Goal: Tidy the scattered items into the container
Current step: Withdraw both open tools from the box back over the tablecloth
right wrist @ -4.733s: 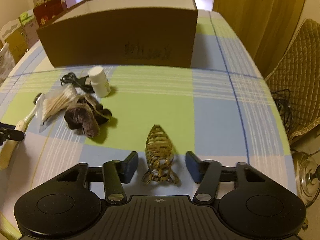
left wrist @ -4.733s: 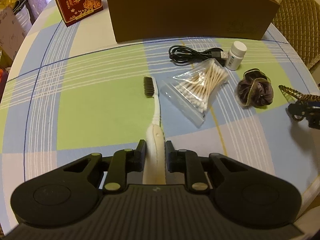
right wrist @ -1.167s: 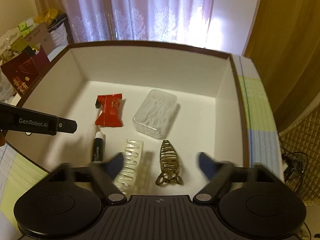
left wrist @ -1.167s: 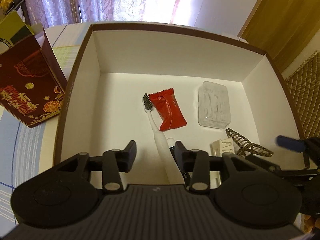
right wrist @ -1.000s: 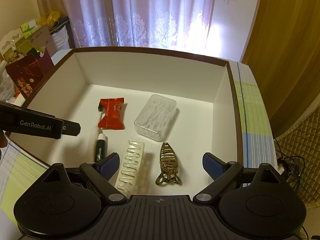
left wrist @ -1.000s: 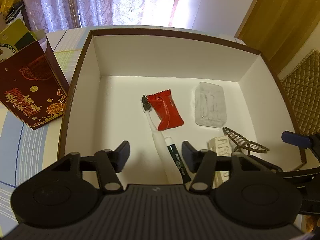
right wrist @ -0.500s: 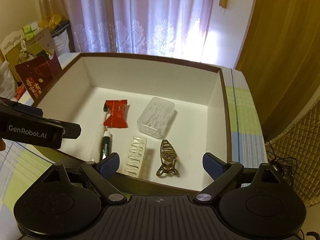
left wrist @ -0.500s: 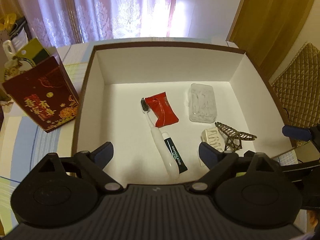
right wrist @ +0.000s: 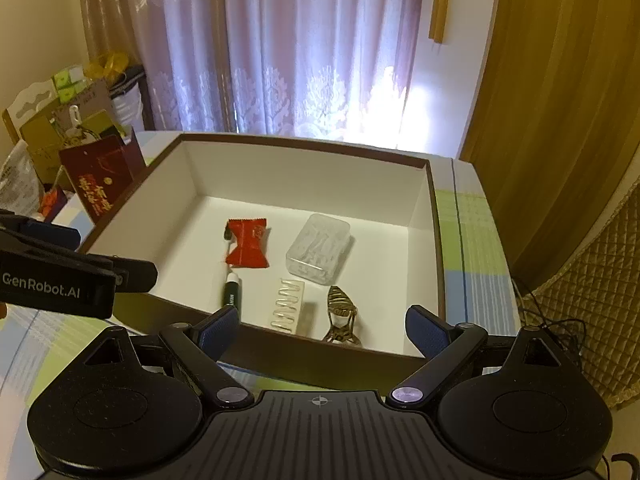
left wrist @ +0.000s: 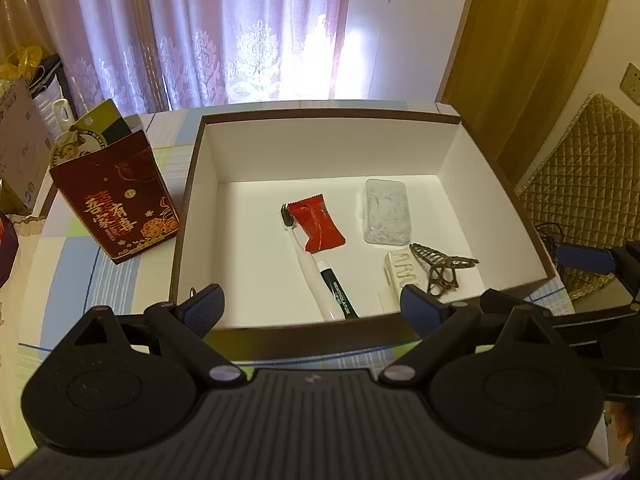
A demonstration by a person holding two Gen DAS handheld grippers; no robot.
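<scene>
Gift bag (left wrist: pixel 116 208) in dark red stands at the far left on the checked table (left wrist: pixel 68 280), just beside the left wall of the box (left wrist: pixel 188 216). Next along, the left claw (left wrist: pixel 312 306) hangs over the near rim with its jaws spread wide and nothing between them. Inside on the white floor lie a toothbrush (left wrist: pixel 306 264) with a red packet (left wrist: pixel 316 226) across its head, and a dark green tube (left wrist: pixel 340 292) touching its handle. Further right sit a clear plastic case (left wrist: pixel 386 212), a white strip of clips (left wrist: pixel 402 272) and a brown hair claw clip (left wrist: pixel 440 266), the last two near the front wall. The right claw (right wrist: pixel 322 328) hovers over that same front edge, its jaws also wide apart and empty.

Both seem to be between items, so the step in hand looks like going for more things. No scattered item shows in either view, so it would be wise to swing back over the table and look before reaching. Keeping the jaws wide and lifting clear of the rim should avoid knocking the box.
</scene>
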